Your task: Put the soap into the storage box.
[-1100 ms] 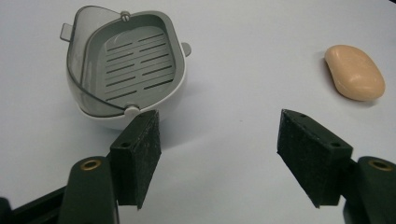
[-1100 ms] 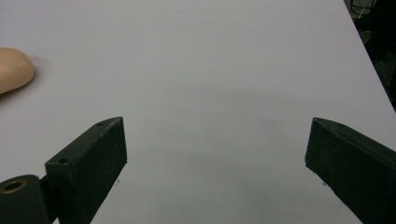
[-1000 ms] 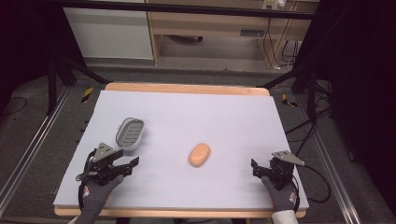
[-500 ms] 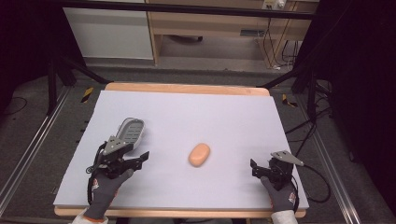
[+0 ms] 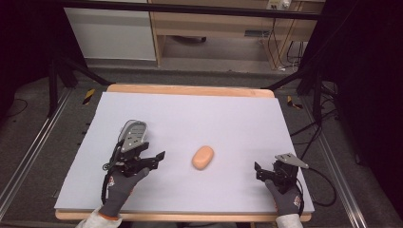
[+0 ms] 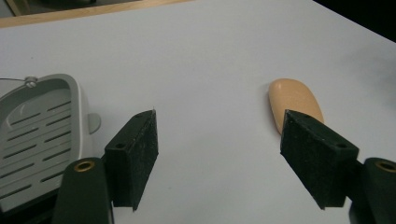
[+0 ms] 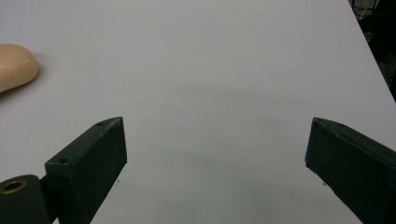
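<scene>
Claws, two, mine. Left claw: jaws wide apart, holding nothing, low over the tabletop; grey slotted dish just beside its left jaw, orange soap near, off its right jaw. Right claw: jaws wide apart, holding nothing, near the tabletop's right front corner, well apart from the soap.

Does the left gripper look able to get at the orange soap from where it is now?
Probably yes. The left gripper is open, the soap lies just to its right on bare table, and nothing stands between them.
</scene>
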Demonstrator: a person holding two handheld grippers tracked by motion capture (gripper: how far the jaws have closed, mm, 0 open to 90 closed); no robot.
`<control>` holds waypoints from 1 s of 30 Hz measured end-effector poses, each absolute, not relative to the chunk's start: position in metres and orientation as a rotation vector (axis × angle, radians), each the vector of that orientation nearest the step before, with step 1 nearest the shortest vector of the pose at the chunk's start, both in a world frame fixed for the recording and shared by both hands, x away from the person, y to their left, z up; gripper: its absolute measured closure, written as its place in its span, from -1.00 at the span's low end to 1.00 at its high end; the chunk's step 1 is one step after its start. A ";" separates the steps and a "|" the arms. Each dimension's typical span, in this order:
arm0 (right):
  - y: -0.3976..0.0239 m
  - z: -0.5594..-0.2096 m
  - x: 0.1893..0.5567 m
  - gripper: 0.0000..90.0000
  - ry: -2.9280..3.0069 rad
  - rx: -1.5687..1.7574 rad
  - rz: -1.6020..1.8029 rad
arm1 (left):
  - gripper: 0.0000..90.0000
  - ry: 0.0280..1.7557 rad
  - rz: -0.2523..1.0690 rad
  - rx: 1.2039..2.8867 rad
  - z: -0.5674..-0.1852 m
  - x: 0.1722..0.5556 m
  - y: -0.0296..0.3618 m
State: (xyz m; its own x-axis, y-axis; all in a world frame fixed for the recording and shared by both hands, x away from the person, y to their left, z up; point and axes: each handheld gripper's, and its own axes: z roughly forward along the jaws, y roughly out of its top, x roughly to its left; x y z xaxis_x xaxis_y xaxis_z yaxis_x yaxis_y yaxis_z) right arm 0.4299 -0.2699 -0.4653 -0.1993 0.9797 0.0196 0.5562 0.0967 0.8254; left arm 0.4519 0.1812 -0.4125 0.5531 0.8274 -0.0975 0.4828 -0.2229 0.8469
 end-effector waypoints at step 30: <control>-0.268 -0.466 0.431 -0.88 1.834 1.501 0.970 | -0.46 0.994 0.448 1.956 -0.415 0.471 0.119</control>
